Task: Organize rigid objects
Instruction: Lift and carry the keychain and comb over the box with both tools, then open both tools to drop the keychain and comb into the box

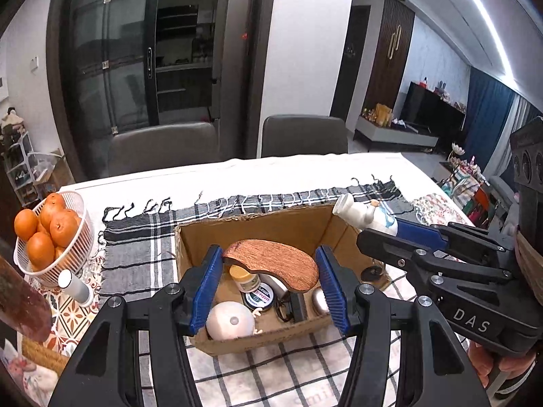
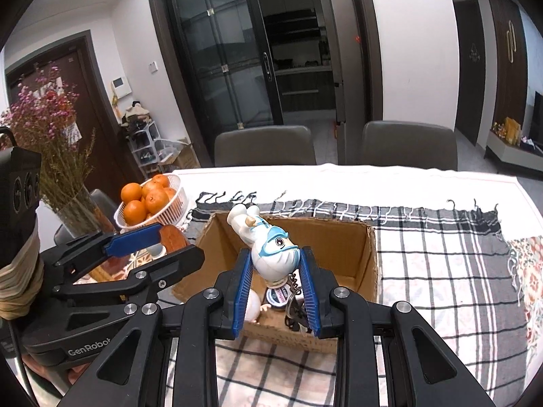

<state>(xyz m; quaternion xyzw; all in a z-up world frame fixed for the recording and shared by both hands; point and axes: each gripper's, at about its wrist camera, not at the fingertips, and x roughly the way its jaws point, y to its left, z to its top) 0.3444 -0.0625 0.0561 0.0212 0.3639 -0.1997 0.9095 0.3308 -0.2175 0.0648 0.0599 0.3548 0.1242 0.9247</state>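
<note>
White walls, dark glass sliding door [image 2: 237, 68], two grey chairs [image 2: 264, 146] behind table, ceiling light strip [image 1: 482, 13] (bright), blue curtain [image 1: 485, 115].

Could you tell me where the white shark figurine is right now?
The shark figurine is clamped in the right gripper, held above the cardboard box, right of the orange basket.

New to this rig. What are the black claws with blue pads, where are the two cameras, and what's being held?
No robot: a person holds a two-finger hand-held gripper in each hand, each carrying a fisheye camera looking along its fingers.

Left wrist view: the left hand-held gripper clamps a wooden kidney-shaped piece over the cardboard box.

Right wrist view: the right hand-held gripper clamps a white figurine with blue goggles over the same box.

The box stands on a checked cloth and holds a round tin and small items. A basket of oranges sits to the left.
</note>
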